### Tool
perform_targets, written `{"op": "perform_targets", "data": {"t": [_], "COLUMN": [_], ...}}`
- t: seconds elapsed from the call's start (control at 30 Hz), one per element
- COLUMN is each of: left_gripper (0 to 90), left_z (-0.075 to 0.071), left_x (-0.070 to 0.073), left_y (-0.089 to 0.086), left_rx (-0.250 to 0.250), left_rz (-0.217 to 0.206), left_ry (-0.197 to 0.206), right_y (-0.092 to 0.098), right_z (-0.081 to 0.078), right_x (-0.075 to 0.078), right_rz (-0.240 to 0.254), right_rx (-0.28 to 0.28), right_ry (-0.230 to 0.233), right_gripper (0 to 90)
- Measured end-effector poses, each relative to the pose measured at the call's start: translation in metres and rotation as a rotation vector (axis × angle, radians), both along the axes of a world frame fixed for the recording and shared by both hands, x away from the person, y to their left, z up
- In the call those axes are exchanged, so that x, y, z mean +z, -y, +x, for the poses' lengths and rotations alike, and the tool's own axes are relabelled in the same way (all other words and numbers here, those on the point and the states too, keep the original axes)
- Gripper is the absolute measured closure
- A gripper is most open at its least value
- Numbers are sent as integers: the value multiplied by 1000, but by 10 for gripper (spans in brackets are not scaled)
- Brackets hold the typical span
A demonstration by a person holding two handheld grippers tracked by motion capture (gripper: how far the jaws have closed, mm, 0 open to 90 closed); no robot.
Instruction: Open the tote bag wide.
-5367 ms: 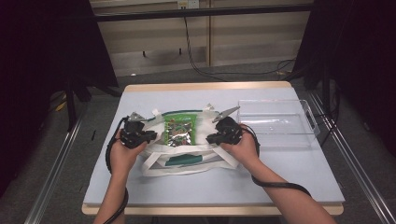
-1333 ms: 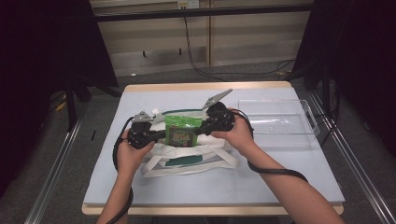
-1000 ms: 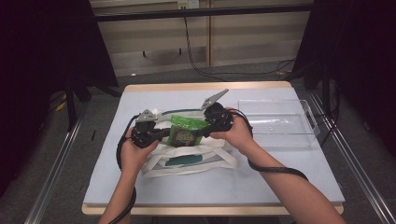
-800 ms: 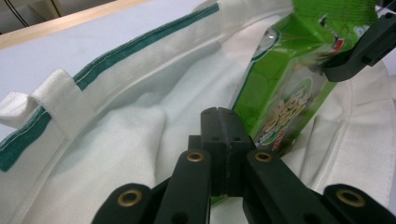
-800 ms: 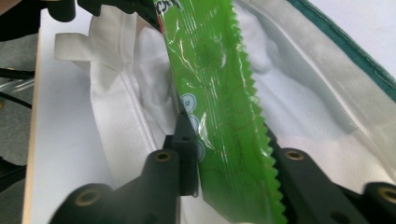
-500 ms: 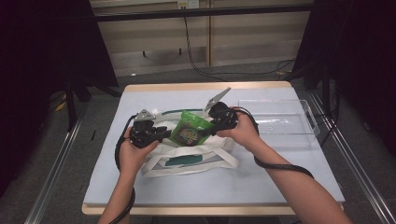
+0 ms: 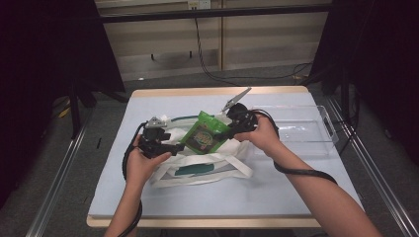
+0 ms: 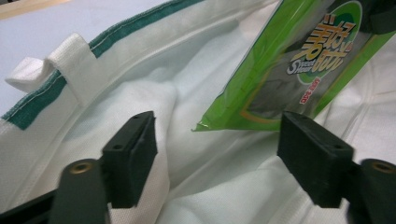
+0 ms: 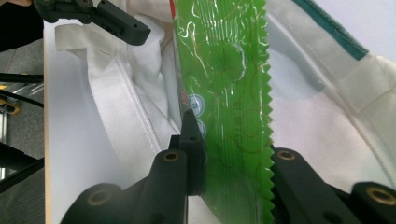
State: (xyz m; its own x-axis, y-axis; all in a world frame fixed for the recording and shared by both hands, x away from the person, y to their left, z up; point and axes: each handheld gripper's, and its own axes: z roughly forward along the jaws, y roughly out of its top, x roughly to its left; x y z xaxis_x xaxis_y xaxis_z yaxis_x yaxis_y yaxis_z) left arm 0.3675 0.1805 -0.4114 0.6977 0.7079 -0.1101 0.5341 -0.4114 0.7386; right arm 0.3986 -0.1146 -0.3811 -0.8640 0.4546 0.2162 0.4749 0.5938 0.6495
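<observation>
- Your right gripper (image 7: 228, 132) is clamped on the green snack pouch (image 7: 203, 133), held tilted over the white tote bag (image 7: 207, 165) mid-counter.
- Your left gripper (image 7: 170, 145): jaws just opened wide, nothing between; pouch corner hangs just ahead, w/ bag cloth around.
- Clear tray (image 7: 316, 143) sits by the counter's right edge.

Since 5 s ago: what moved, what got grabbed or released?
The green snack pouch came up off the white tote bag, tilted toward the clear tray. The right gripper is clamped on its serrated edge; the left gripper has just been opening, nothing between its jaws. Bag and tray kept their places.
</observation>
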Motion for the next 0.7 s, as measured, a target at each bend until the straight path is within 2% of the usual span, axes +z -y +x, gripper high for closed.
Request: {"op": "perform_targets", "data": {"t": [0.13,0.17,0.27,0.3,0.4,0.43,0.47,0.6,0.7], "left_gripper": [182,178,162,158,146,144,139,133,130], "left_z": [1,0,-1,-3,-5,-5,-5,-7,-7], "left_x": [-1,-2,-2,-3,-3,-3,-3,-4,-4], "left_y": [0,0,-1,-1,-3,-3,-4,-4,-4], "left_rx": [0,10,6,14,7,5,-3,10,9], "left_rz": [22,4,15,5,17,10,21,17,2], "left_ry": [-24,-20,-17,-15,-21,-20,-23,-23,-15], "right_y": [3,4,8,10,12,12,13,14,16], "right_z": [3,3,3,4,4,4,4,5,5], "right_x": [5,7,12,13,18,19,21,26,29], "right_rz": [-7,-3,6,6,7,5,1,-6,12], "right_rx": [6,2,1,-4,-6,-1,-1,-2,-3], "right_ry": [-1,-1,-1,-5,-7,-1,-4,-6,0], "right_gripper": [756,757,759,759,760,759,760,760,760]}}
